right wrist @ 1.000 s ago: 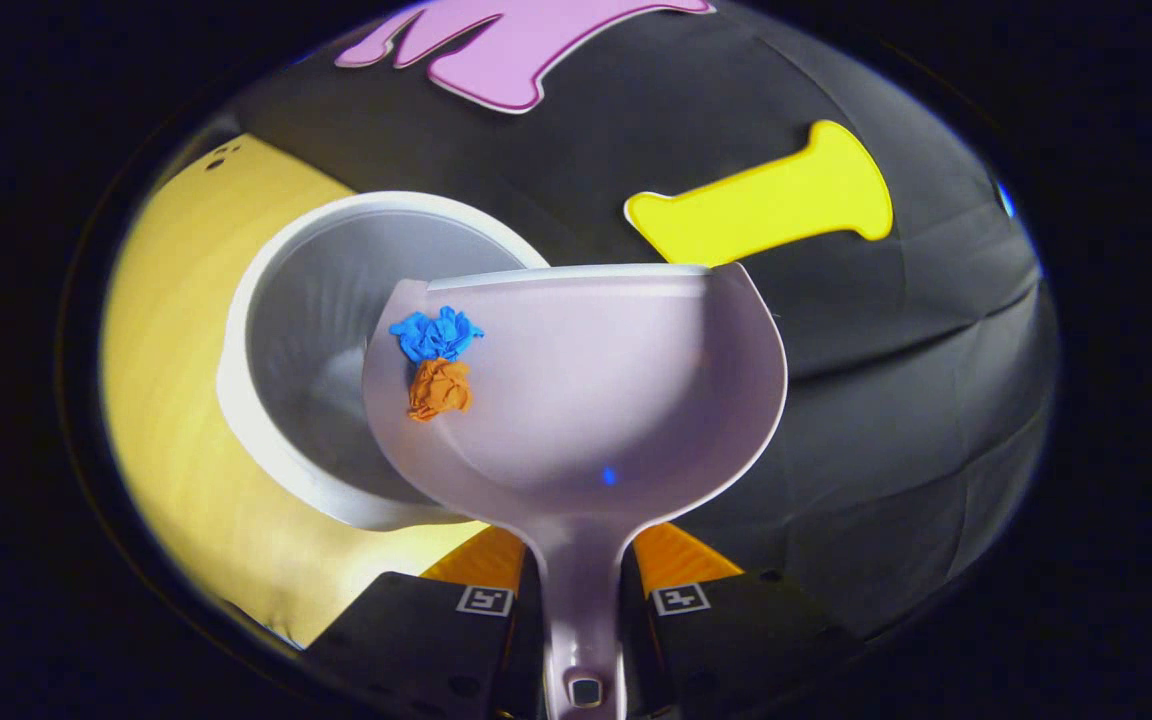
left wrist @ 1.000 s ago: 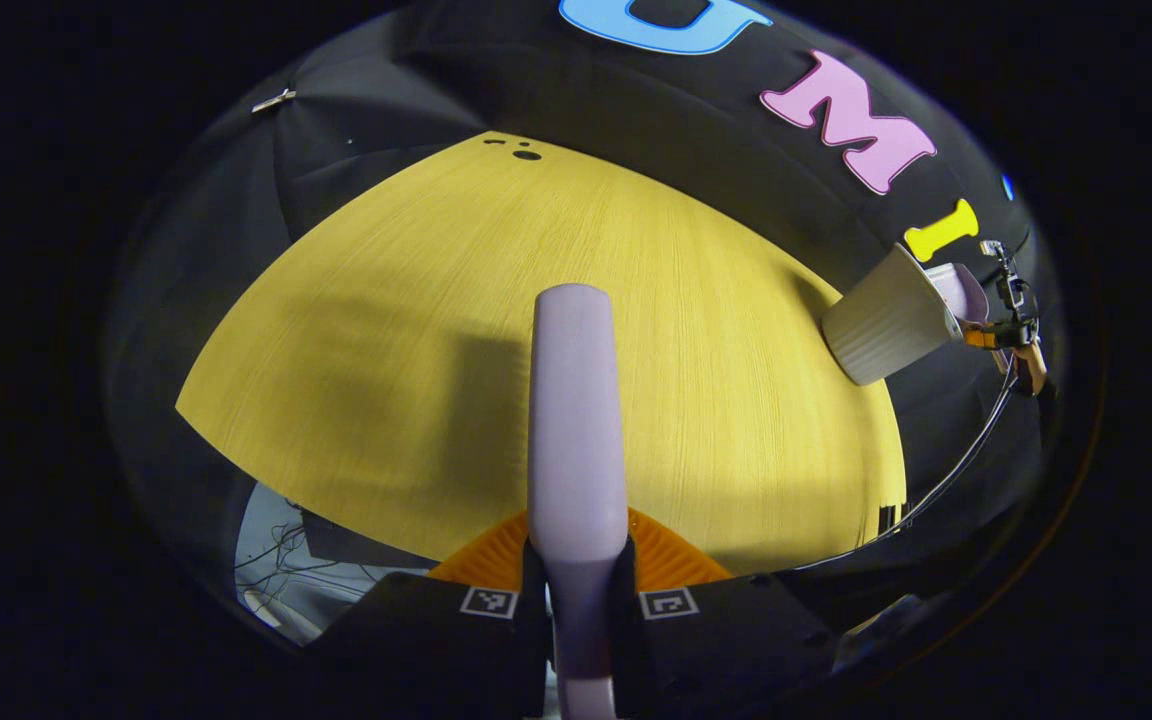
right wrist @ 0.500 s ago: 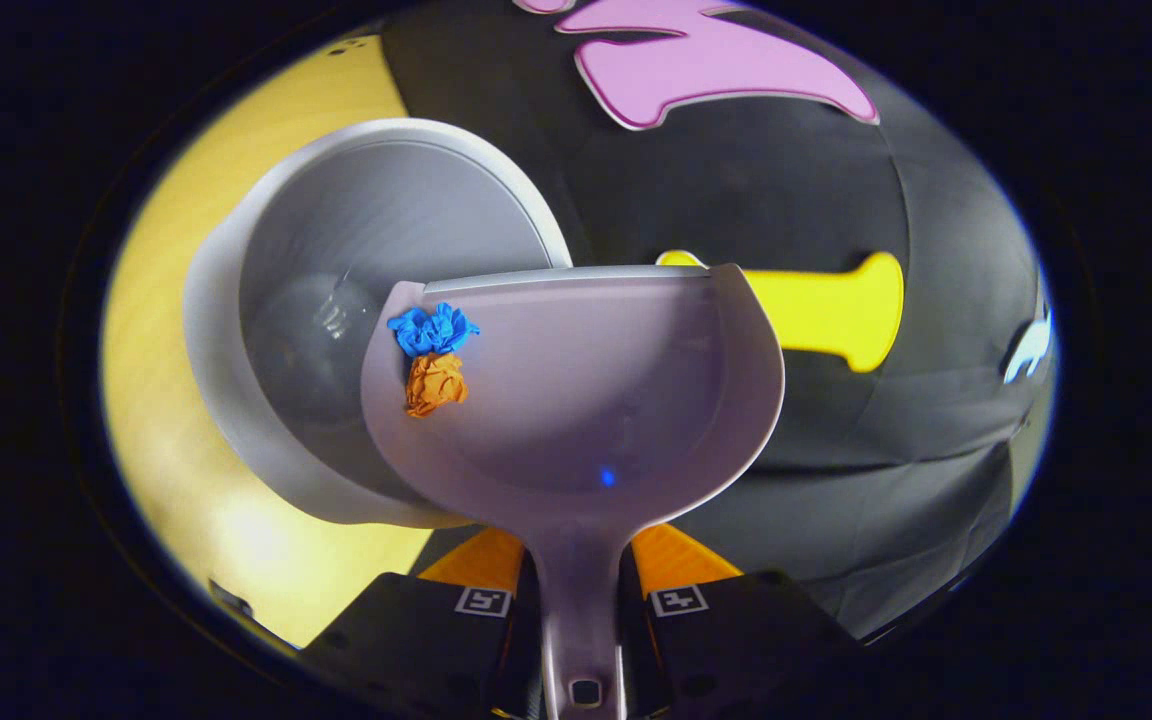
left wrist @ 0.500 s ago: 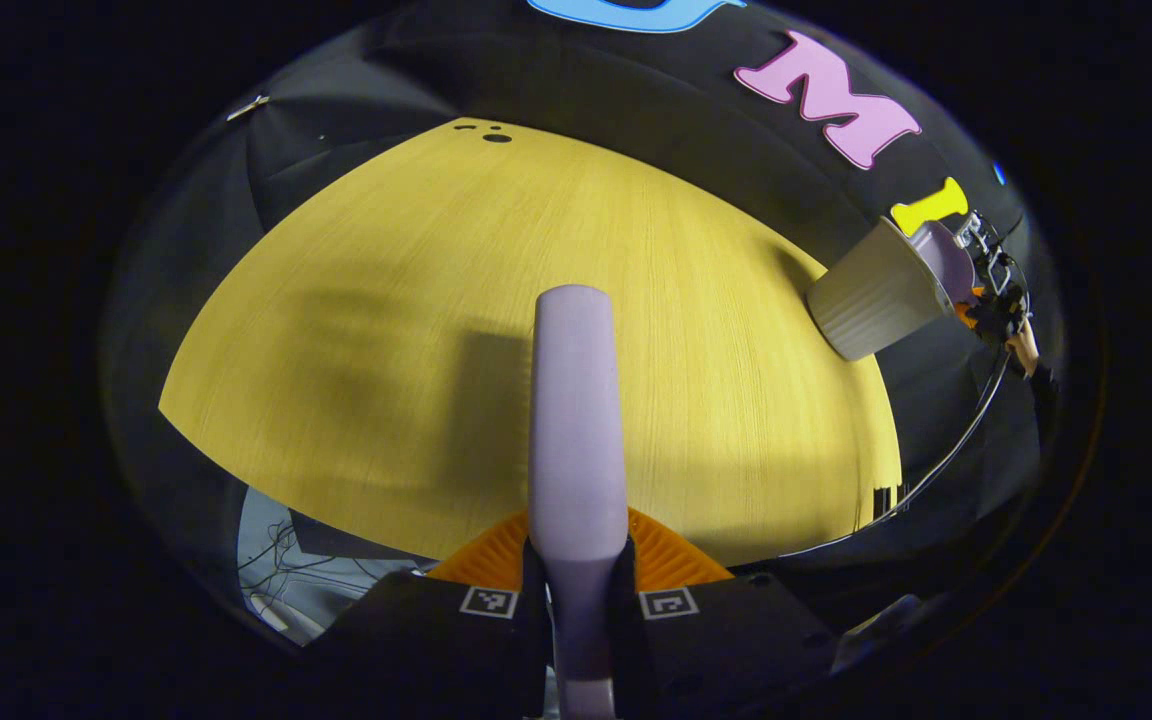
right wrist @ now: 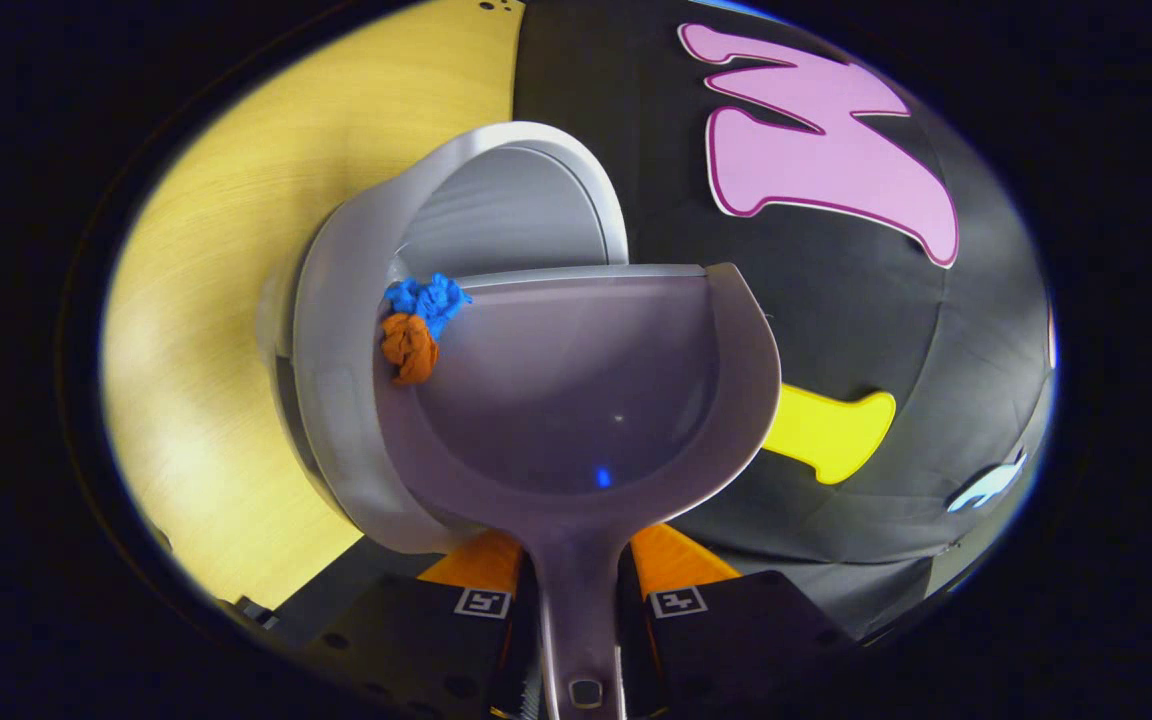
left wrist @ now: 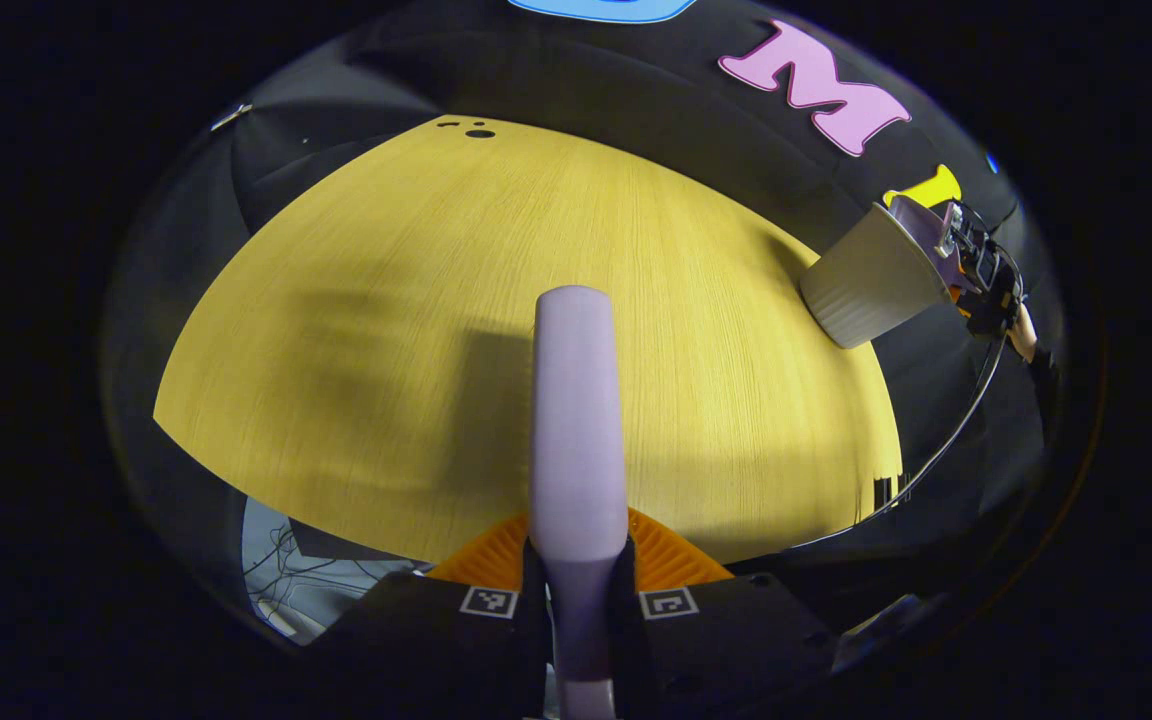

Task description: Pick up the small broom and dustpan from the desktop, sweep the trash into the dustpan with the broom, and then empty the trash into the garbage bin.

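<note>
The right gripper (right wrist: 576,600) has its fingers pressed on the handle of the dustpan (right wrist: 576,400), one on each side. The pan is tipped over the bin (right wrist: 336,400), its front lip at the bin's open mouth. Two wads of trash lie at the pan's left edge, against the bin's rim: a blue wad (right wrist: 426,297) and, touching it just below, an orange wad (right wrist: 408,347). The bin stands at the edge of the desk (right wrist: 206,300), next to the booth wall.

The left gripper (left wrist: 576,600) pinches the broom (left wrist: 573,420) between both fingers; the pale handle runs straight out from the gripper, above the desk (left wrist: 386,300). Its bristles can't be seen.

In the left gripper view the bin (left wrist: 866,285) sits at the desk's far right corner, well apart from the broom. The dustpan (left wrist: 921,225) pokes over the bin's rim, with the right gripper (left wrist: 976,275) just behind it and a cable hanging below.
</note>
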The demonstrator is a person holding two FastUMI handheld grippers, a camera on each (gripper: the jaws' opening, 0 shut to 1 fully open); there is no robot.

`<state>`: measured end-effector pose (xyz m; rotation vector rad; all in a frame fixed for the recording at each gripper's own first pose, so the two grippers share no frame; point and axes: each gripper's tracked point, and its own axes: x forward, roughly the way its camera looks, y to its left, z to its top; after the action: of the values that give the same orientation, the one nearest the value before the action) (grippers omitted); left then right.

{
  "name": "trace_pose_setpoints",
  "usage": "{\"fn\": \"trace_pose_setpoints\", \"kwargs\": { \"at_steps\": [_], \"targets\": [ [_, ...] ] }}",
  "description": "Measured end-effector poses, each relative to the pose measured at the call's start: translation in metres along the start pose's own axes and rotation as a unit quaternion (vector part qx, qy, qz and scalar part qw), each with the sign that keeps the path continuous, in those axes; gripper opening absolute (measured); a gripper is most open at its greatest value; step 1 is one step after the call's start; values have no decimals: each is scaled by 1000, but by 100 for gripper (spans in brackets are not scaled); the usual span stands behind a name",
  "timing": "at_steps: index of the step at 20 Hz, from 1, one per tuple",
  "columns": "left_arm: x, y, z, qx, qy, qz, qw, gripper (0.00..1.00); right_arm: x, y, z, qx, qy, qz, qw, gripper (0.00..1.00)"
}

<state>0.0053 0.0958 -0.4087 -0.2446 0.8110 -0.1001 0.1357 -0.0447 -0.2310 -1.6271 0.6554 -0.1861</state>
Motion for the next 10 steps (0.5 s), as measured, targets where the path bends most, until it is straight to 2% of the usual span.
{"fn": "trace_pose_setpoints", "kwargs": {
  "at_steps": [1,6,8,10],
  "targets": [
    [0,-1,-1,1,0,-1,1000,30,-2,2,1,-8,-4,1,1000,35],
    [0,-4,-3,3,-1,-1,1000,30,-1,1,-3,4,2,8,1000,36],
    [-1,-5,-2,2,-4,-1,1000,31,0,1,-14,39,16,21,999,36],
    [-2,-7,0,-3,-9,-5,1000,29,-1,0,-23,106,35,37,993,36]
  ]
}}
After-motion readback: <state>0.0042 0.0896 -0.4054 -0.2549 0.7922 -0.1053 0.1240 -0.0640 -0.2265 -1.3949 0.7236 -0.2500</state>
